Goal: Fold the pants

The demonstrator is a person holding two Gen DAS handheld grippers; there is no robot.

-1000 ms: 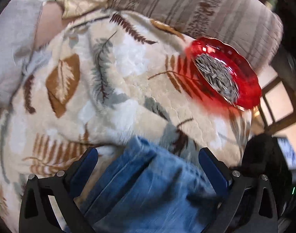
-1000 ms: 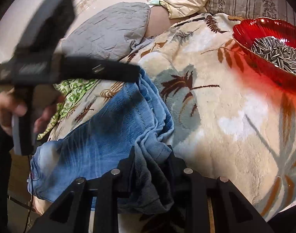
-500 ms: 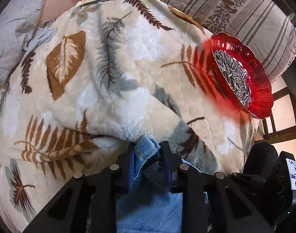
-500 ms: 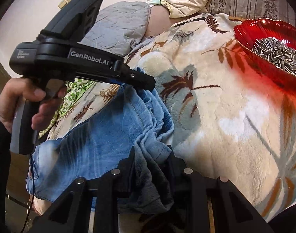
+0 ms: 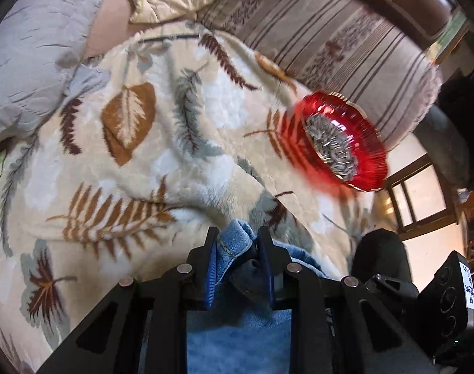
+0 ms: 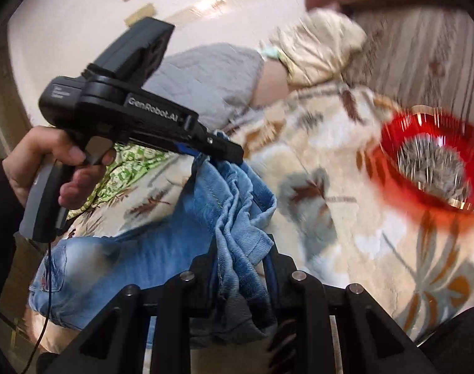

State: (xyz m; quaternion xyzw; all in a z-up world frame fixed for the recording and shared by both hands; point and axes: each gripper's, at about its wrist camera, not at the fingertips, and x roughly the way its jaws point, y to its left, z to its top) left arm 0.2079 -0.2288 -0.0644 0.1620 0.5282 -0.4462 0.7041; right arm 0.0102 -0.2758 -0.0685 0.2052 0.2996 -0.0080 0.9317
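Blue denim pants (image 6: 137,265) lie on a leaf-patterned blanket (image 6: 330,224), waist end at the lower left. My right gripper (image 6: 241,249) is shut on a bunched fold at the leg end, and the cloth hangs lifted from it. A hand holds my left gripper (image 6: 220,149), which pinches the neighbouring leg hem above the blanket. In the left wrist view the left gripper (image 5: 235,238) is shut on that blue hem, the pants (image 5: 240,339) trailing below it.
A red glass bowl (image 5: 372,159) of sunflower seeds sits on the blanket (image 5: 128,162) to the right, also in the right wrist view as the bowl (image 6: 389,155). A grey pillow (image 5: 28,62) and a striped cushion (image 5: 330,40) lie behind.
The left gripper's jaws closed on the leg hem. Both grippers then rose, lifting the leg ends of the pants off the blanket.
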